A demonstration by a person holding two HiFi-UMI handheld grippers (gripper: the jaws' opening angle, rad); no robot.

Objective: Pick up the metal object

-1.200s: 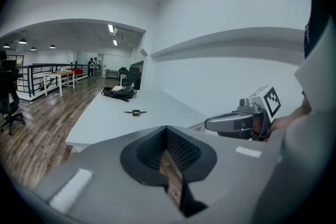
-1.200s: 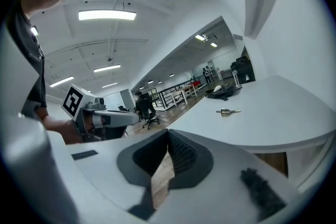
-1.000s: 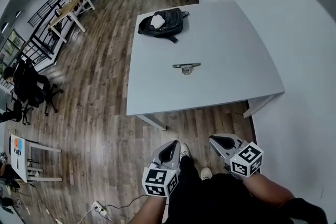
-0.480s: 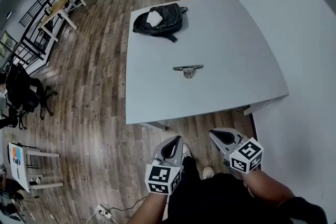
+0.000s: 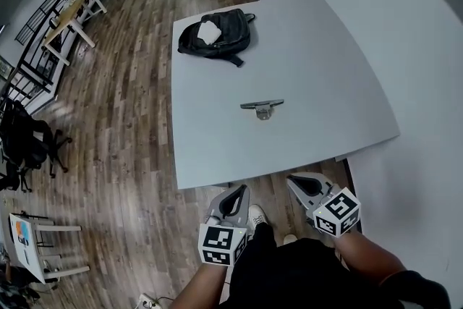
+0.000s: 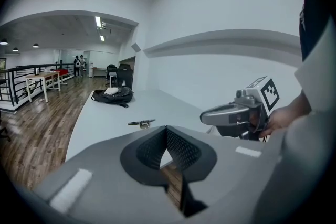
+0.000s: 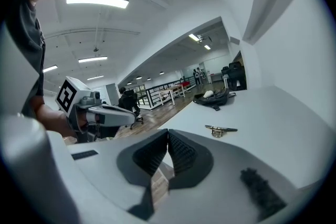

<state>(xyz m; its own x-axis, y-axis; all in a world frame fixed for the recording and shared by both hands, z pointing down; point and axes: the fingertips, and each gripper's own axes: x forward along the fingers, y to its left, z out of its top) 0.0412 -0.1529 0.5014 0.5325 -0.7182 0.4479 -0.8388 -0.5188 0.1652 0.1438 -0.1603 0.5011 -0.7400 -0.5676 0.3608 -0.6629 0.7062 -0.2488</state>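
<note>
Grippers sit lowest in the head view, close to the person's body and short of the table's near edge. The left gripper (image 5: 237, 191) has its jaws closed tip to tip with nothing between them, and the right gripper (image 5: 292, 181) is likewise closed and empty. Past them the metal object (image 5: 262, 106) lies flat near the middle of the white table (image 5: 325, 69), well apart from both grippers. Farther on, a black backpack (image 5: 228, 36) with a white item (image 5: 209, 31) on top rests at the table's far left corner, with wooden floor (image 5: 123, 119) alongside.

The metal object (image 5: 261, 106) is too small to identify.
</note>
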